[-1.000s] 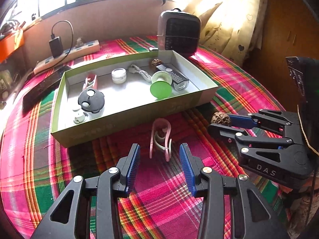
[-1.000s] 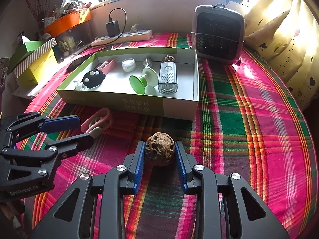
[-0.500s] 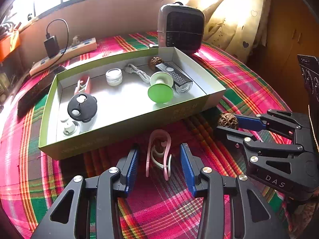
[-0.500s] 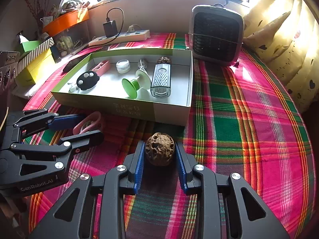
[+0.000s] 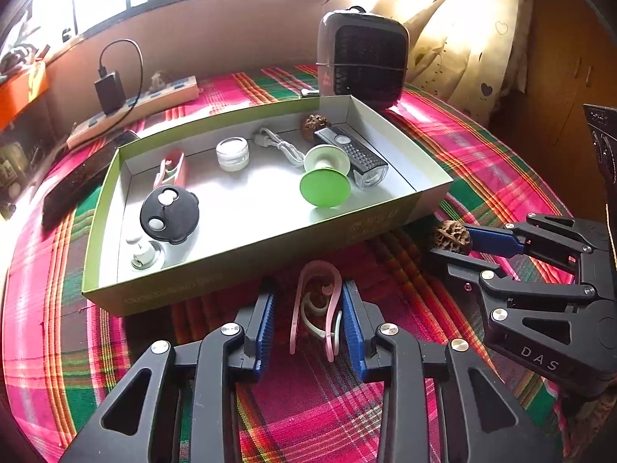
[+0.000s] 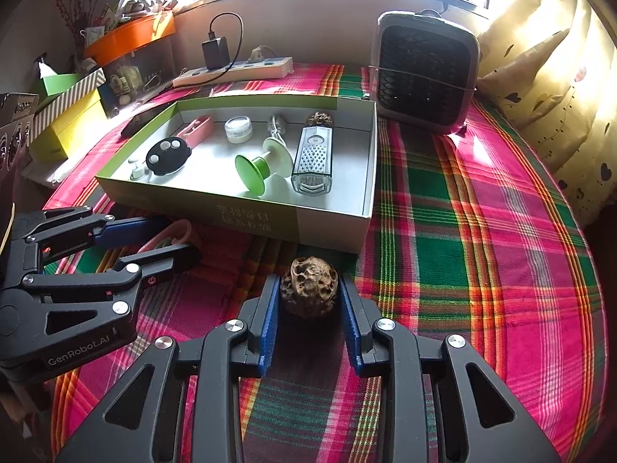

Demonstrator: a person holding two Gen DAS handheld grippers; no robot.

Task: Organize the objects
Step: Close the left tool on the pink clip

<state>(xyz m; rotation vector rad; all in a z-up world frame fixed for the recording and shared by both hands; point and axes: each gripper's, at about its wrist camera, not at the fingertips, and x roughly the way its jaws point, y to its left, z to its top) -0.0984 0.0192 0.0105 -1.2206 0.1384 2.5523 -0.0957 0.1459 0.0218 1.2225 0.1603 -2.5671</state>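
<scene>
The left gripper (image 5: pixel 308 320) is closing its fingers around the pink clip (image 5: pixel 316 305), which is lying on the plaid surface (image 5: pixel 482 154) just near the green box (image 5: pixel 246 270). The jaws have just been narrowing; in the left wrist view the right blue pad is touching the clip's outer arm, while a slim gap is showing on the left side, so the grip is probably not yet firm. The right gripper (image 6: pixel 308 316) is clamping the brown walnut (image 6: pixel 309 289) between its fingers, off to the right of the clip and close to the box's near right corner.

To do this step well, the person is best finishing the squeeze slowly, since the clip is a springy loop that could twist or pop out sideways if pinched off-centre. Seating both pads on the clip's long arms, not its curved far end, is giving the safer hold. Lifting straight up before moving over the box wall is avoiding a snag. Inside the box, open floor is showing between the black round lid (image 5: pixel 169 214) and the green spool (image 5: pixel 326 189), a sensible drop spot.
</scene>
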